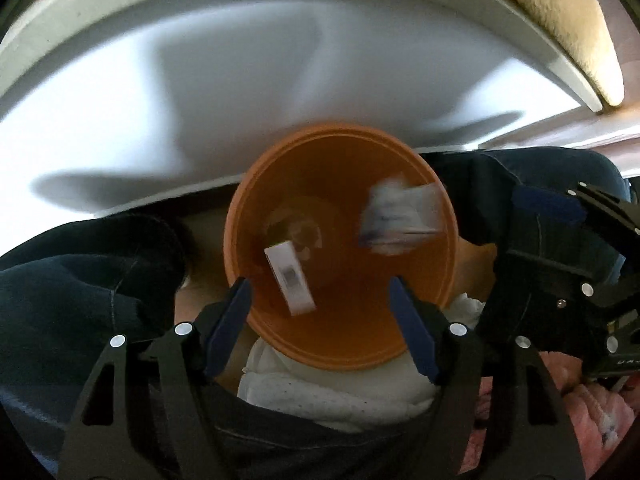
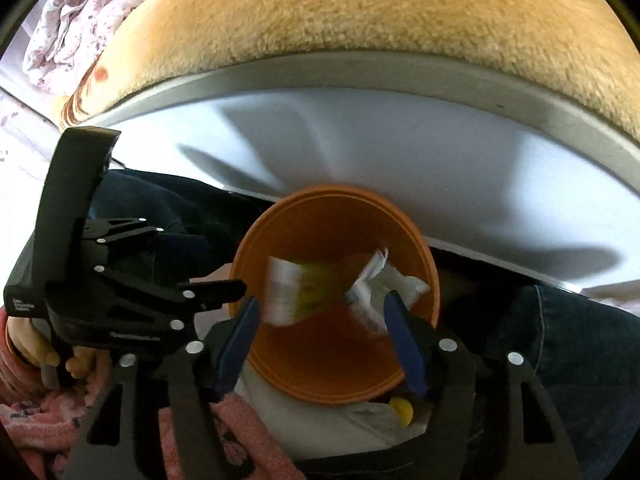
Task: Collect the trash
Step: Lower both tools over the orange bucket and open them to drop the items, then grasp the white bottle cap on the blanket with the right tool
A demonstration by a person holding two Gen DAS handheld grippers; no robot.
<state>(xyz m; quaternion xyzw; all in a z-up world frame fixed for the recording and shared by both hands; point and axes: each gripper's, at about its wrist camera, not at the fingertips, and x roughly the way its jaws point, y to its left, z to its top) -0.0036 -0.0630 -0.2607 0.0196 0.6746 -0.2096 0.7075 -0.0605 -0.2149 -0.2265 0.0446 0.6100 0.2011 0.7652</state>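
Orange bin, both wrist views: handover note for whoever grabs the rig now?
Left gripper: open, nothing between its fingers, poised over the orange bin.
Right gripper: open, empty, also above the bin's mouth.
Bin sits low between the person's legs, below the white table edge.
Done: white barcode strip and a crumpled white wrapper are in the bin, both blurred, possibly still falling. Right view also shows a green-and-white packet there.
Left: no further trash visible on the table in either view; check outside these frames before stopping.
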